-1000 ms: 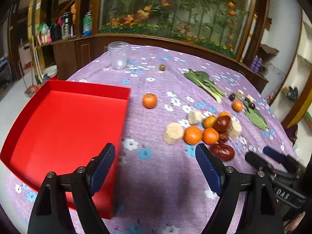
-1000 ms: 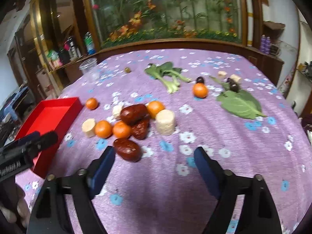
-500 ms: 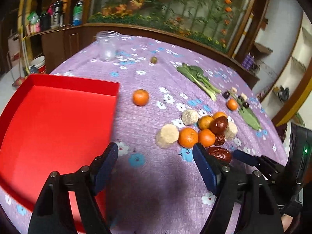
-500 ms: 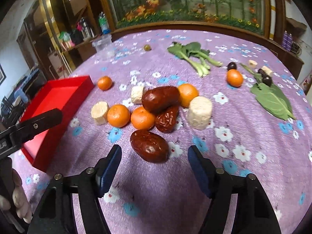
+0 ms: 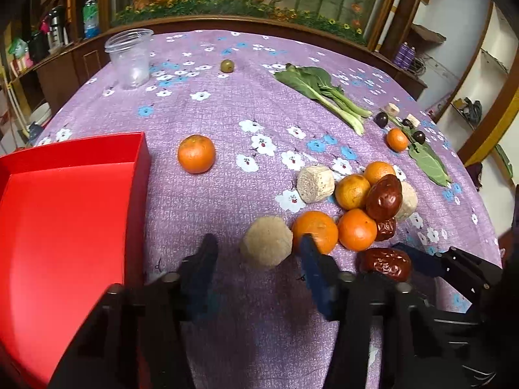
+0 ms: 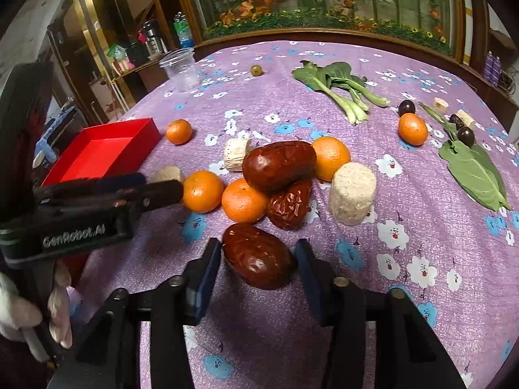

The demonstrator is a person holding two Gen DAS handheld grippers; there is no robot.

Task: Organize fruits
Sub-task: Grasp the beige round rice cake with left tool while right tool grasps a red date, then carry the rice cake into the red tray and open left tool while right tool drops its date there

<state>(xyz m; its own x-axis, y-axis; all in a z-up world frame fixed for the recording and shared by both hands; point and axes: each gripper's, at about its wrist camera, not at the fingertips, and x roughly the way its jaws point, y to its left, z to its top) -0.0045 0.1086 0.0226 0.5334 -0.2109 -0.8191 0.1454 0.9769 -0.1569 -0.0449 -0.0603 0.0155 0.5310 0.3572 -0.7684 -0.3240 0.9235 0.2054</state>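
Note:
A pile of oranges (image 5: 356, 228), dark red dates and beige chunks lies on the purple flowered cloth, right of an empty red box (image 5: 65, 210). My left gripper (image 5: 259, 259) is closing around a beige chunk (image 5: 266, 246). Small gaps still show at both pads, and its right finger overlaps an orange (image 5: 316, 230). My right gripper (image 6: 258, 259) is closing on the nearest dark red date (image 6: 258, 256), and both pads touch its ends. One orange (image 5: 196, 154) lies alone near the box.
A clear plastic cup (image 5: 129, 58) and a small green fruit (image 5: 227, 65) stand at the back. Bok choy (image 5: 321, 90), a leaf (image 5: 428, 162), dark plums and another orange lie at the right. A gloved hand (image 6: 19, 317) holds the left gripper.
Both grippers came down toward the pile and narrowed their jaws. The left now straddles the beige chunk. The right has closed in on the near date.

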